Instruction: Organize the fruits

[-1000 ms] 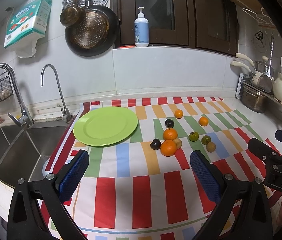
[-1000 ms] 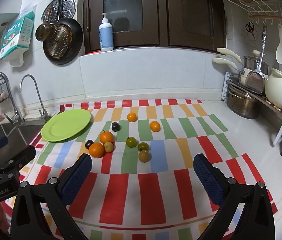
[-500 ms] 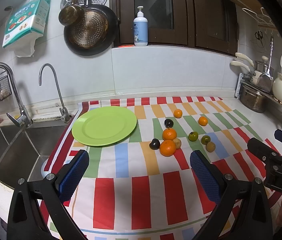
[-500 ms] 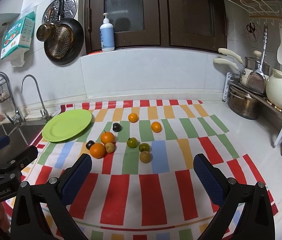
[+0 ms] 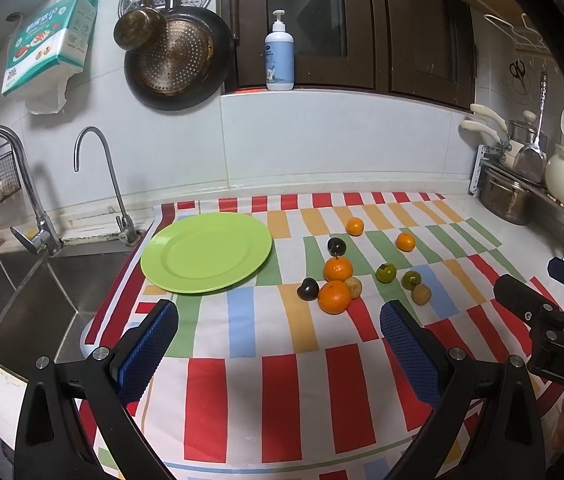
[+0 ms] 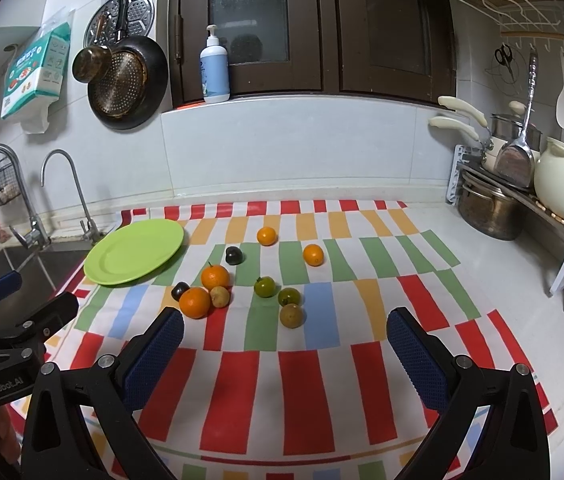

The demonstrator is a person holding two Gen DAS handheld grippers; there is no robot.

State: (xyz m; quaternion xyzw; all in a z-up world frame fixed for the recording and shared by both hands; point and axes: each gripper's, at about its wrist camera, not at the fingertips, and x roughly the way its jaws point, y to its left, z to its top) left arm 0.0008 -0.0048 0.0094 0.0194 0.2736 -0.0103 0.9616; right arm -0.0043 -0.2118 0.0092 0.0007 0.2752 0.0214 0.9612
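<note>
Orange, green, dark and tan fruits lie loose on a striped cloth (image 6: pixel 305 396) at the middle of both views, ten in all. Four are oranges: two large ones, the nearer large orange (image 6: pixel 194 302) and the farther large orange (image 6: pixel 214 277), and two small ones, a small orange (image 6: pixel 266 236) toward the wall and another small orange (image 6: pixel 313 255) to its right. Two are dark plums: one plum (image 6: pixel 234 255) above the large oranges and a second plum (image 6: pixel 180 290) touching the nearer large orange on its left. Two green fruits (image 6: pixel 264 286) (image 6: pixel 289 297) sit right of centre, and two tan fruits complete the count, one tan fruit (image 6: pixel 220 296) wedged against both large oranges and the other tan fruit (image 6: pixel 291 315) just below the green pair.

One green plate (image 5: pixel 206 252) rests bare at the centre left of the left wrist view, partly over the cloth's edge beside the sink (image 5: pixel 14 300).

The left gripper (image 5: pixel 280 344) has its blue pads wide apart with nothing between them, above the cloth in the lower frame. The right gripper (image 6: pixel 283 354) is likewise spread and holds nothing. Each gripper shows at the edge of the other's view.

Two taps (image 5: pixel 98 184) stand behind the sink. Pans (image 5: pixel 174 64) hang on the tiled wall at upper left, a pump bottle (image 5: pixel 280 60) stands on the dark window ledge, and pots with a cream jug (image 6: pixel 563 184) fill a rack at right. The cloth covers a pale counter.
</note>
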